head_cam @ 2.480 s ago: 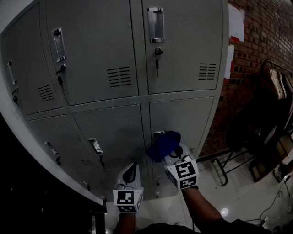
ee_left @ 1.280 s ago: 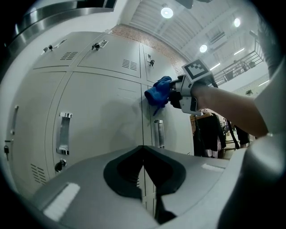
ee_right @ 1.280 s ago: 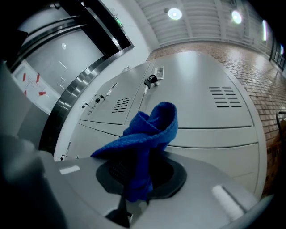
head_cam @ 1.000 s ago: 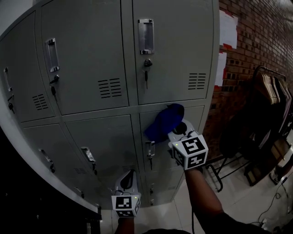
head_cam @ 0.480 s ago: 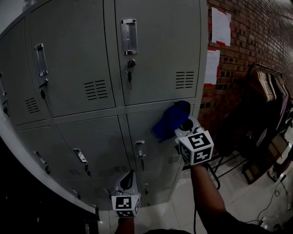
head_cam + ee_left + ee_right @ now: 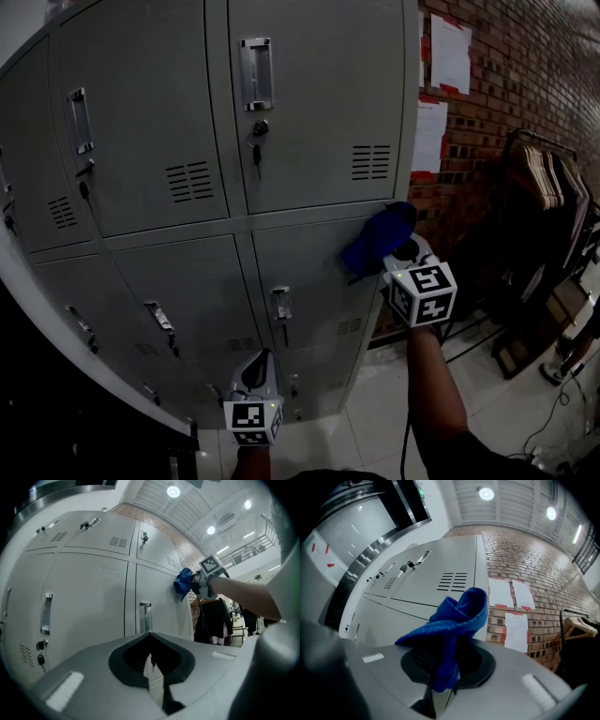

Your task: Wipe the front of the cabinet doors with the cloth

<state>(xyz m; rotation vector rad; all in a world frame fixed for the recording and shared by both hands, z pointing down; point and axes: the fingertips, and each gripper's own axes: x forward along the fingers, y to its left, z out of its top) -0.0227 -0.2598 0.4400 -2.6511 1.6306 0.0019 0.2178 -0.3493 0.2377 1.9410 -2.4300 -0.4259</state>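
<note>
A blue cloth [image 6: 457, 618] is held pinched in the right gripper [image 6: 405, 258], whose jaws are closed on a gathered fold. Most of the cloth is bunched loosely just ahead of the jaw tips, and a short tail hangs below them. In the head view this bunch is seen against the cabinet door [image 6: 309, 272] straight in front of the gripper, near the door's upper right corner; whether it is pressed flat cannot be told.

The cloth is judged to be light, soft and limp, with a nubbly weave that should drag on painted metal rather than slide. It is best gripped deep in a doubled fold, as here, since a thin edge could be pulled free. The wad ahead of the jaws should be kept between gripper and door.

The left gripper [image 6: 261, 358] is held low and to the left, well apart from the cloth, with its jaws together and nothing between them.
</note>
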